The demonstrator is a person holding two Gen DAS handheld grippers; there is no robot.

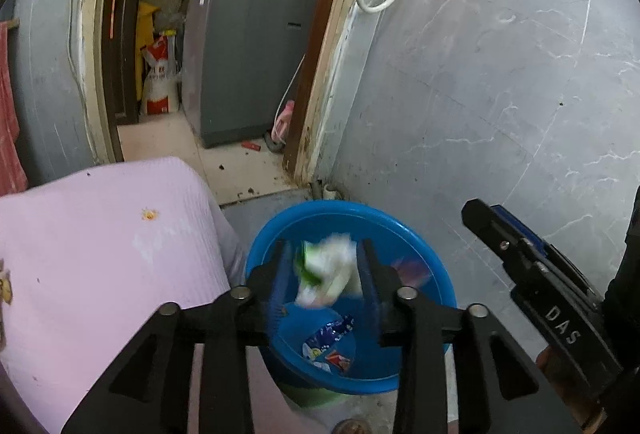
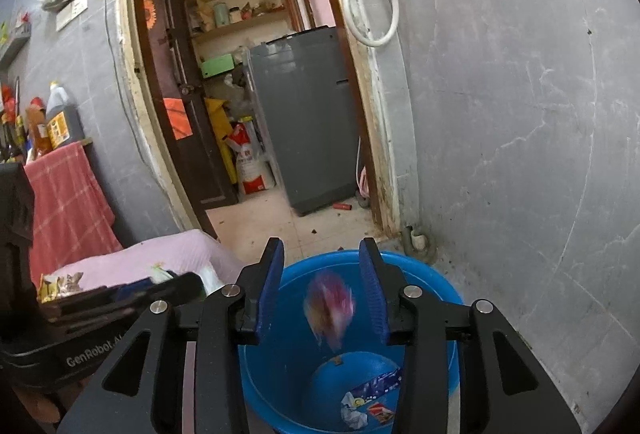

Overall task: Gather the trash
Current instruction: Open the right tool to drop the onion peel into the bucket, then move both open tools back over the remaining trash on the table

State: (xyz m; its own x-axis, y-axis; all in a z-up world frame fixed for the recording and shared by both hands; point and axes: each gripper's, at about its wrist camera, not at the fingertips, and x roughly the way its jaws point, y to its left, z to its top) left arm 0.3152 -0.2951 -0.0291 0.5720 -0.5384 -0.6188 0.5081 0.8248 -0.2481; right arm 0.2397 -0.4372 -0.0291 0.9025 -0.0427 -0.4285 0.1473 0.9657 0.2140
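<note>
A blue plastic tub (image 1: 436, 274) stands on the floor beside a pink-covered table; it also shows in the right wrist view (image 2: 448, 298). Wrappers (image 1: 328, 344) lie on its bottom. My left gripper (image 1: 325, 272) is open above the tub, and a blurred white and green piece of trash (image 1: 326, 270) is between its fingers, apparently loose and falling. My right gripper (image 2: 322, 288) is open over the tub, with a blurred pink and white wrapper (image 2: 330, 308) in mid-air between its fingers. The right gripper also appears in the left wrist view (image 1: 532, 266).
The pink-covered table (image 1: 100, 254) is at the left, with a snack packet (image 2: 60, 284) on it. A grey tiled wall (image 1: 500, 93) is at the right. An open doorway leads to a grey washing machine (image 1: 248, 57). A red checked towel (image 2: 68, 201) hangs at the left.
</note>
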